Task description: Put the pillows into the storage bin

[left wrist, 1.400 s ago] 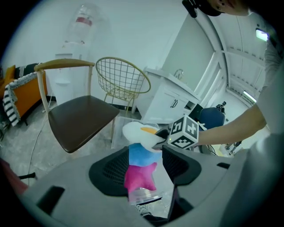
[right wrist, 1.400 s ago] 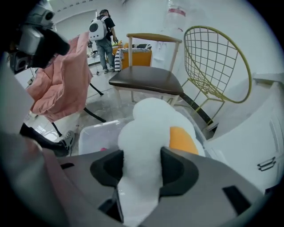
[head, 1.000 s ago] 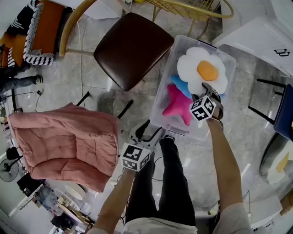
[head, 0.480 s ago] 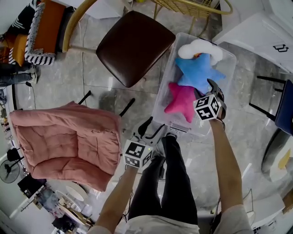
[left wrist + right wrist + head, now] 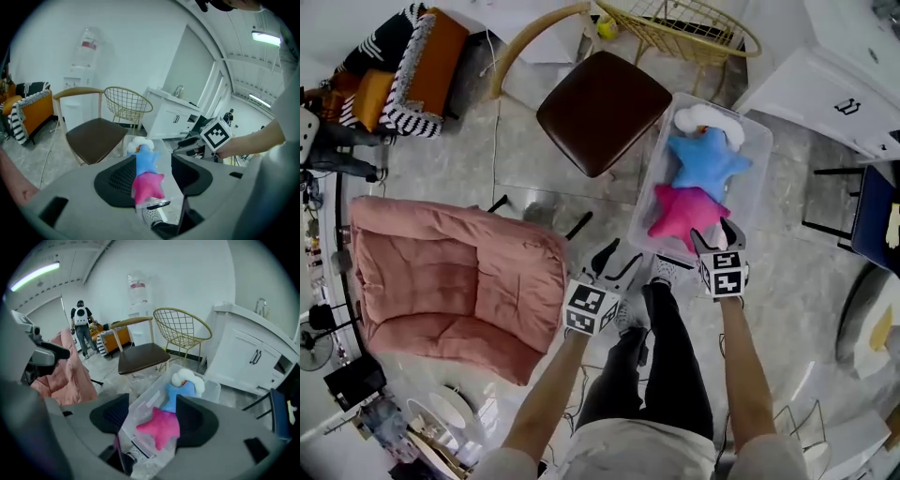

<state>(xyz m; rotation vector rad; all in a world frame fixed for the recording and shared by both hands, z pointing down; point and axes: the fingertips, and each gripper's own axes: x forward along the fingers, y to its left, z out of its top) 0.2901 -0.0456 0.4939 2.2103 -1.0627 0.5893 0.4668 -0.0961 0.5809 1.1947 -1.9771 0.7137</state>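
While pillows (image 5: 689, 212) fill it, the storage bin (image 5: 652, 184) runs lengthwise forward.

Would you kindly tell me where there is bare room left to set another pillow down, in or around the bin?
The storage bin is crowded: white pillow, blue star and pink star fill its length. Bare: the brown chair seat left of it, and the floor between bin and white cabinet.

No text can be read; the red label (image 5: 137, 285) on the water bottle (image 5: 136, 298) is blurred.
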